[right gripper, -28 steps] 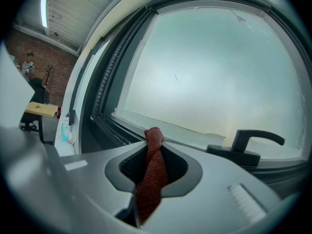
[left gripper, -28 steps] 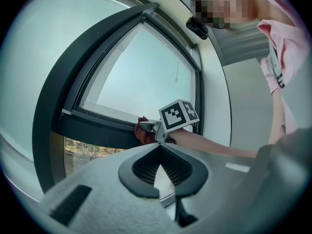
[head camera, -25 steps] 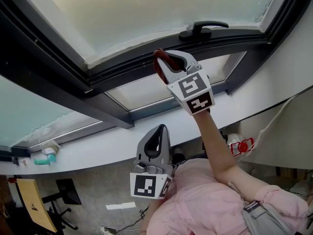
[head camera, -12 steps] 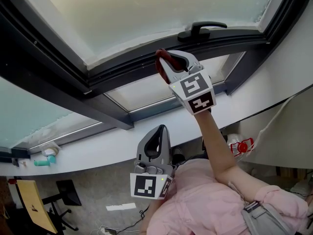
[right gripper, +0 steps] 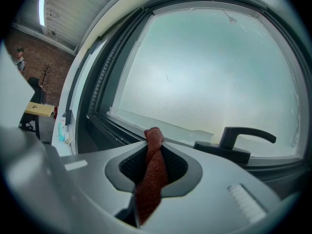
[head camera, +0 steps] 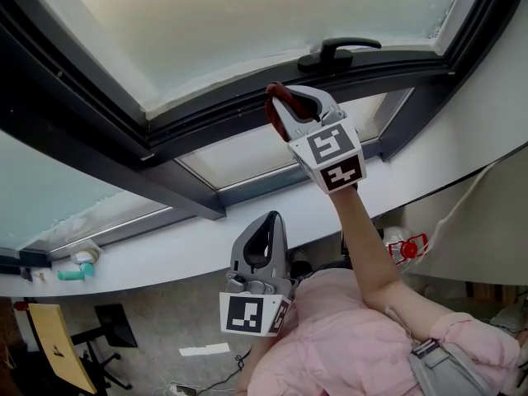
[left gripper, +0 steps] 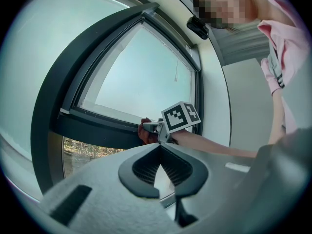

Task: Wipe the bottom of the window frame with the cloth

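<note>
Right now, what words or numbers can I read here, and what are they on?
None can be read.
The left gripper and right gripper bear only black-and-white square markers, no letters.
The red cloth is plain.
The teal bottle on the sill is too small to read.

In the head view the right gripper point(head camera: 287, 99) covers most of the cloth point(head camera: 274, 107). Only a red end shows, and whether it touches the window frame point(head camera: 214, 115) cannot be told. The frame runs off the picture on both sides. In the right gripper view the lower end of the cloth sinks out of sight between the jaws. The small items point(head camera: 80, 261) on the sill point(head camera: 165, 250) are too small to name. A red-and-white object point(head camera: 408, 244) beside the person's arm point(head camera: 363, 238) is partly hidden.
</note>
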